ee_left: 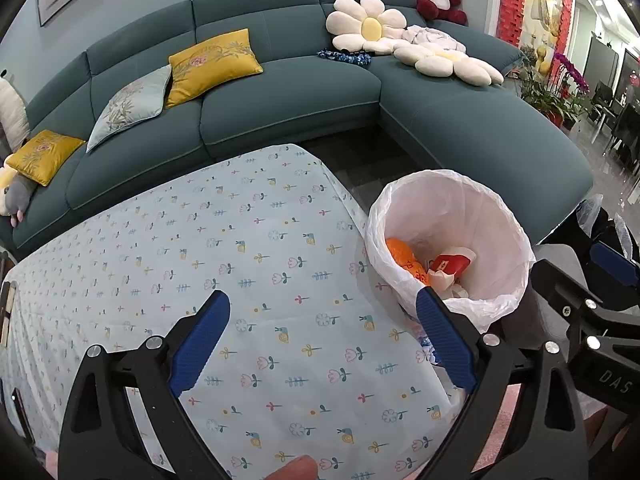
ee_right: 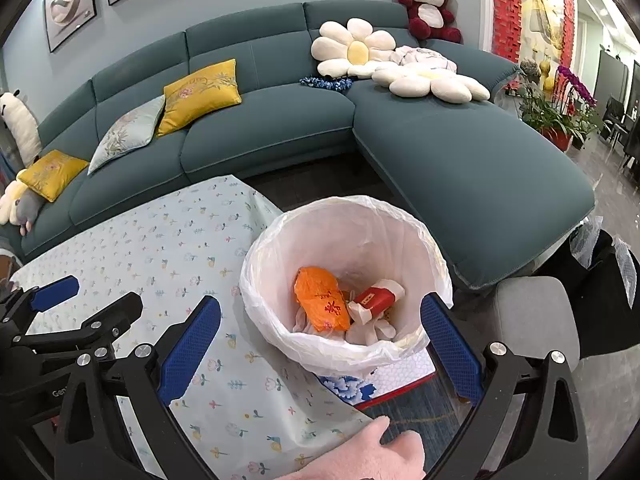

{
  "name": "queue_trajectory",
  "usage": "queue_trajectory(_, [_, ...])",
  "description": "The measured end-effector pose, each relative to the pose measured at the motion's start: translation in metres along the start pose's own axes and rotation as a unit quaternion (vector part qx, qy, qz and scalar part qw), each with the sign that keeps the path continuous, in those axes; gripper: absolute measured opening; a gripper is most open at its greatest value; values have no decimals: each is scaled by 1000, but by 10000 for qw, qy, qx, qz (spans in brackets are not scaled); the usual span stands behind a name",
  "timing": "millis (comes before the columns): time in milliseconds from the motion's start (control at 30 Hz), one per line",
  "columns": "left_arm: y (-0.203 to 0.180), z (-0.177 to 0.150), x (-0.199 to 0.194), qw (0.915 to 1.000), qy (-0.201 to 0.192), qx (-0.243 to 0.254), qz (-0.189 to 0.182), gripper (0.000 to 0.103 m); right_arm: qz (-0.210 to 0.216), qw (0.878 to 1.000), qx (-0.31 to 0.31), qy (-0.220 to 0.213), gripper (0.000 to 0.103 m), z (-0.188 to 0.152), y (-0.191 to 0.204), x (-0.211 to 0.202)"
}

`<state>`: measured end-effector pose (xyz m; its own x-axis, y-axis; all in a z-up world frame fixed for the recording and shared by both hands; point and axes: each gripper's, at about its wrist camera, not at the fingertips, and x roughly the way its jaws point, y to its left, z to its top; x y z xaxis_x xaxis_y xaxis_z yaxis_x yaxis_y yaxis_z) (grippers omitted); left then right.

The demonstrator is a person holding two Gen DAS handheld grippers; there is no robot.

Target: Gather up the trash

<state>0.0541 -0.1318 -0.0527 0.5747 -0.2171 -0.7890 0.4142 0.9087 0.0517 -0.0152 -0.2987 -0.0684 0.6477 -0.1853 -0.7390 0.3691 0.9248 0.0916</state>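
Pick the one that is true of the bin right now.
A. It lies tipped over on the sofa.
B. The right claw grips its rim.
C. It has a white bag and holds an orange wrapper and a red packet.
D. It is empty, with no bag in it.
C: the bin stands upright with a white bag, and an orange wrapper and a red packet lie inside.

Thin glossy plastic bin liner (ee_right: pixel 344 236); matt printed cloth on bench (ee_left: pixel 224 248); matt fabric sofa (ee_left: pixel 280 108); crumpled paper trash (ee_right: pixel 322 298).
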Motion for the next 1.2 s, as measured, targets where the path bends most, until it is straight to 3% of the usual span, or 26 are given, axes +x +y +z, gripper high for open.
queue_trajectory(1200, [-17, -2, 2, 9999, 114, -51, 4, 90, -161, 9999, -32, 14, 96, -9, -10, 2])
